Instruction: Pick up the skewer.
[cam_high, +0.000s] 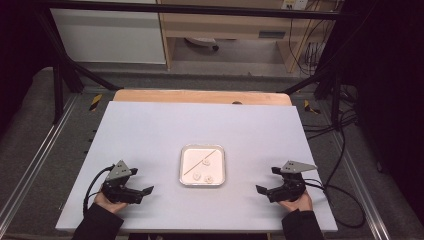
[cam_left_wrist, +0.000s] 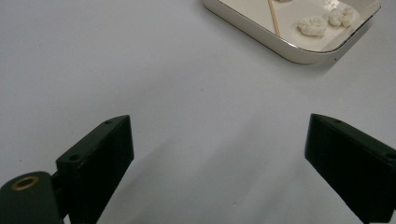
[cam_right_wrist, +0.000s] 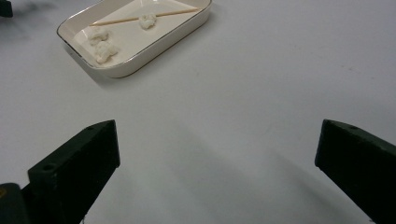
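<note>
On the pale grey counter (cam_high: 150, 130), a shallow white rectangular tray (cam_high: 202, 183) sits between left hand-held gripper (cam_high: 142, 192) and right hand-held gripper (cam_high: 264, 190), both spread, empty.

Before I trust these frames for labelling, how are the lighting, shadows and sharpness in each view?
High view: table evenly lit, surroundings dark, tray contents small and soft. Left gripper view: soft shadows run under the open jaws, tray rim fairly sharp. Right gripper view: similar soft shadows, skewer and white lumps distinct; no strong glare.
</note>
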